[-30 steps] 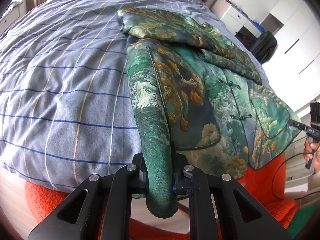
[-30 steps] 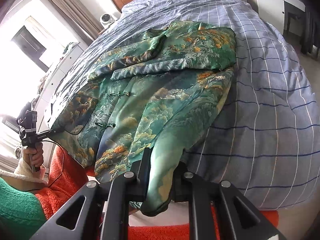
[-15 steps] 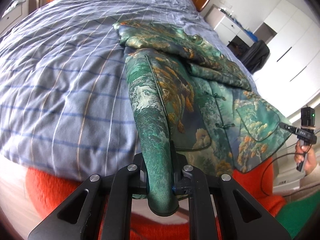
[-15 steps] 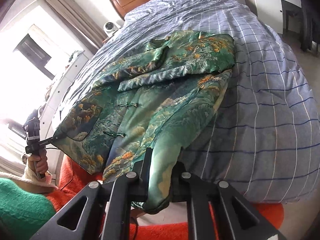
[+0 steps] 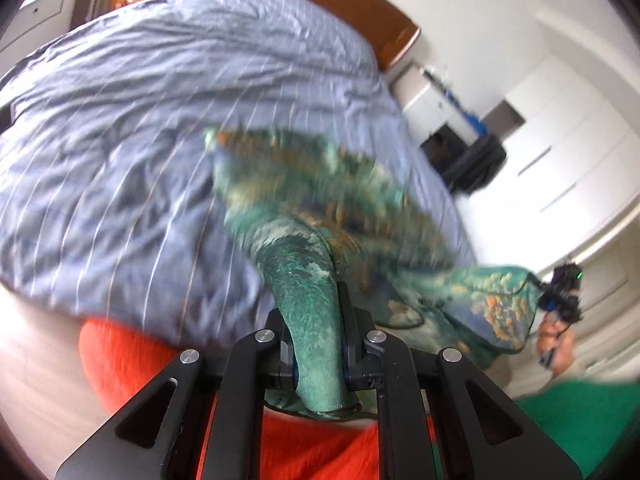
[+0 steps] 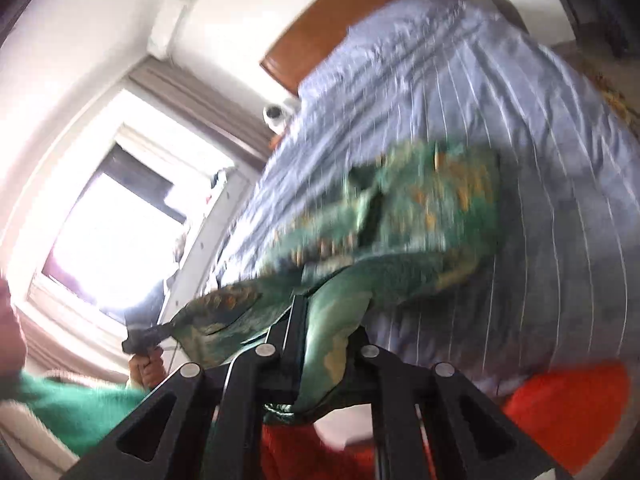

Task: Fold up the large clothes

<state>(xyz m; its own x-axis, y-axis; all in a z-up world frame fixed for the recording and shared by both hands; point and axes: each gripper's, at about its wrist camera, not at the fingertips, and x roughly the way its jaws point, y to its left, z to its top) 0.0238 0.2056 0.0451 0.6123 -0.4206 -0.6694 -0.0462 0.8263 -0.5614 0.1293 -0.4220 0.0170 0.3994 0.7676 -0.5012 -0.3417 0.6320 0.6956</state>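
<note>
On the striped bed [image 5: 120,160], the green jacket [image 5: 320,184] runs lengthwise toward twelve o'clock from both tongs; left gripper [image 5: 318,344] and right gripper [image 6: 320,344] each clamp a hem corner, about equally near.

One jacket [image 5: 320,200], one bed [image 5: 120,120], two hand-held grippers [image 5: 316,344]

A bed with a blue striped cover [image 5: 168,128] and a brown wooden headboard [image 5: 344,8] fills the room. White wardrobes [image 5: 576,152] stand along one wall. A bright window [image 6: 116,236] with curtains gives strong daylight.
</note>
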